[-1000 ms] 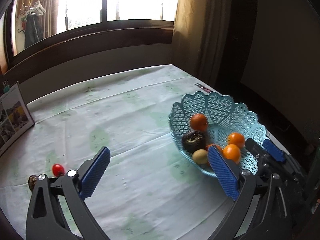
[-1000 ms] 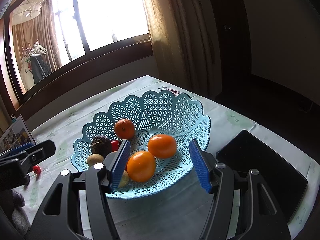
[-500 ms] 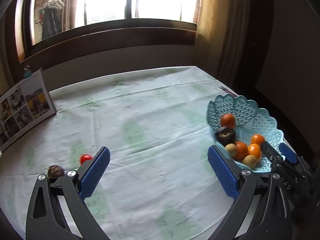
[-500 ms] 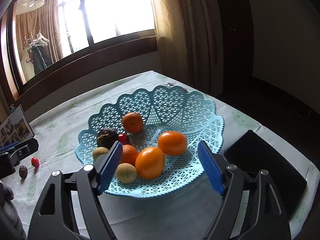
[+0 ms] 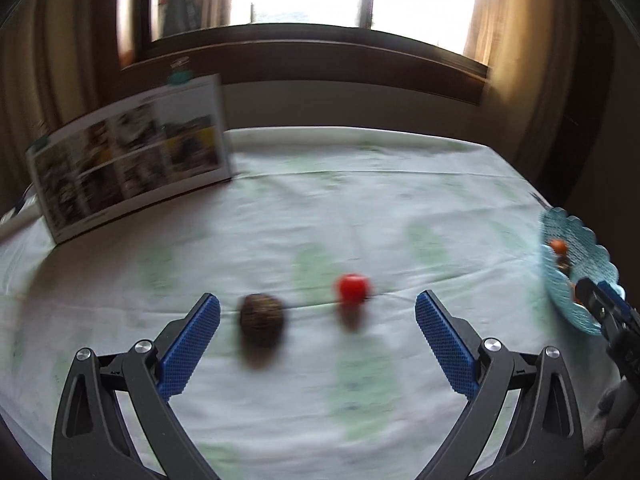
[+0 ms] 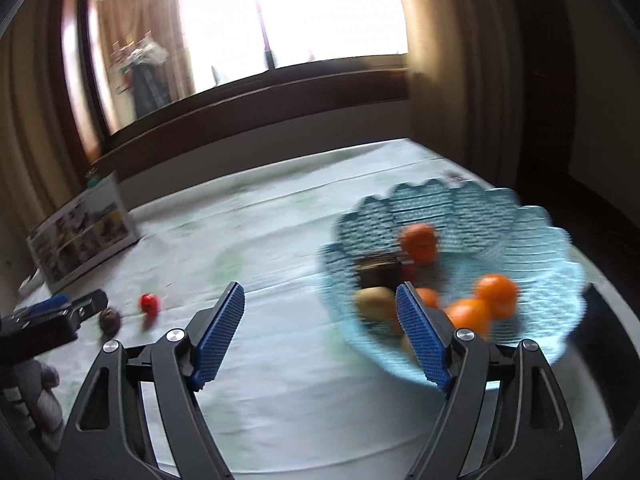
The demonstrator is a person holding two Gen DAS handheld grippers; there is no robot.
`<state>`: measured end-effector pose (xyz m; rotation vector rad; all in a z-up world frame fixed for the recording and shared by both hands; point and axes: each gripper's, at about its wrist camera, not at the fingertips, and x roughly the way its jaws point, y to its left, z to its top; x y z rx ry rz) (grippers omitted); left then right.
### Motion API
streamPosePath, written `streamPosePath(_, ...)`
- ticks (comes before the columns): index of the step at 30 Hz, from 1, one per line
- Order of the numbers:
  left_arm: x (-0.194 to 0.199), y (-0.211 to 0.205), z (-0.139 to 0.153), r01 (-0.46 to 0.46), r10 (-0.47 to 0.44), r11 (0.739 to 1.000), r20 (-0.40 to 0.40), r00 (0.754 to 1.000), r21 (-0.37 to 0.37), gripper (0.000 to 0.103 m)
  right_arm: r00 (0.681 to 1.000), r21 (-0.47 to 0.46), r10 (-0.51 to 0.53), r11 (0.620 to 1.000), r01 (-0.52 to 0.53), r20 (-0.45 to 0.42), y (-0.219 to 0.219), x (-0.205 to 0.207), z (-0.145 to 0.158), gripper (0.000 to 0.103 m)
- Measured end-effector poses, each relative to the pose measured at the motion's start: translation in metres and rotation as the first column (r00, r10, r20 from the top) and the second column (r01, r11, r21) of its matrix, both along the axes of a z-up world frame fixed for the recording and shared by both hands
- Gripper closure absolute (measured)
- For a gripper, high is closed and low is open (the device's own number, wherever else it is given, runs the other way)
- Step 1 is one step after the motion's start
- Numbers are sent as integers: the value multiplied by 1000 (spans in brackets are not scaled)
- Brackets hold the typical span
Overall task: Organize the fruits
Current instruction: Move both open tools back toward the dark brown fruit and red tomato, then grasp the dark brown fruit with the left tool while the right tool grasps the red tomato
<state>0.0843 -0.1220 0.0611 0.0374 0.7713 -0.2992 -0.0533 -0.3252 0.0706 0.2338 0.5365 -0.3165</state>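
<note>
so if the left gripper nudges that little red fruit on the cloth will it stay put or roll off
The red fruit looks round and smooth, so it would probably roll if nudged from one side. It is small next to the open left gripper, so likely light. The tablecloth may slow it a little; closing both pads evenly seems safer than pushing.

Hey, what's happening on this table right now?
A person with a gripper in each hand is gathering fruit into a blue basket, which already holds several oranges and a few other fruits. Two pieces are not in it yet: a small red fruit and a dark brown one lie on the tablecloth. The left gripper is open and empty, with both loose pieces just ahead between its fingers. The right gripper is open and empty beside the basket.
</note>
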Motion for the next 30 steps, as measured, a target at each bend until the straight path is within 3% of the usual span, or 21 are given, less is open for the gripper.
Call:
streamPosePath(8,17,28,-15,-22,21,1000,-46,999,-15,10,989,-1,136,991,-136,-63,49,40,-8,23)
streamPosePath(14,26,24,-33,2,-3,1000,-96,995,-9,35,974,6,195,981,-195,-116,68,60,-17,23)
streamPosePath(16,29,23,-40,13,-15,1000,-121,993,-12,56,967,8,216,976,-217,-131,72,69,-20,23)
streamPosePath(18,31,23,-45,4,-5,1000,-131,991,-2,64,962,11,231,973,-232,-145,76,76,-23,23)
streamPosePath(30,23,41,-25,-64,63,998,-50,997,-29,64,915,24,343,938,-346,-215,109,118,-34,23)
